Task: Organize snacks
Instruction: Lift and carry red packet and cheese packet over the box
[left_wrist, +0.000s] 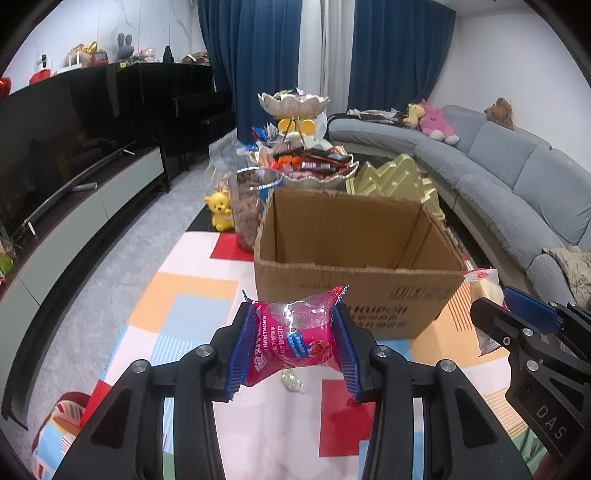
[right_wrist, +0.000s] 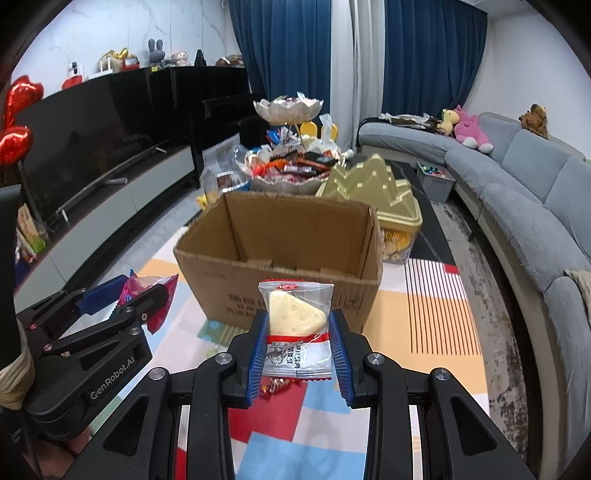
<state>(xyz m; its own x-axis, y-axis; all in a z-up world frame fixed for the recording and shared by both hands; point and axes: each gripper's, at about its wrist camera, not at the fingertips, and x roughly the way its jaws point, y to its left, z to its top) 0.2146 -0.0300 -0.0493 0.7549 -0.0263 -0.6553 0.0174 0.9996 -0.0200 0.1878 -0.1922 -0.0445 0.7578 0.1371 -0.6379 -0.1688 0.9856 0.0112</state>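
The left gripper (left_wrist: 295, 343) has its jaws clenched on a pink hawthorn snack packet (left_wrist: 297, 338), and the right gripper (right_wrist: 299, 349) grasps a clear-wrapped cheese-wedge snack (right_wrist: 295, 325). Both hang before the open cardboard box (left_wrist: 354, 258) on the patterned tabletop (left_wrist: 192, 302); its inside looks empty, though partly hidden.

My left gripper (left_wrist: 295, 343) is matte black plastic, its two arms built from paired linkage bars with triangular cut-outs. Round silver screw heads (left_wrist: 202, 350) cap each pivot. The fingers (left_wrist: 242, 347) wear bright blue pads with fine ribs. My right gripper (right_wrist: 297, 350) is built the same: black bars, silver pivots, ribbed blue pads (right_wrist: 338, 354). Seen from the side, the left one's body carries white "GenRobot.AI" lettering (right_wrist: 112, 376), and the right one's shows the white letters "DAS" (left_wrist: 550, 426).
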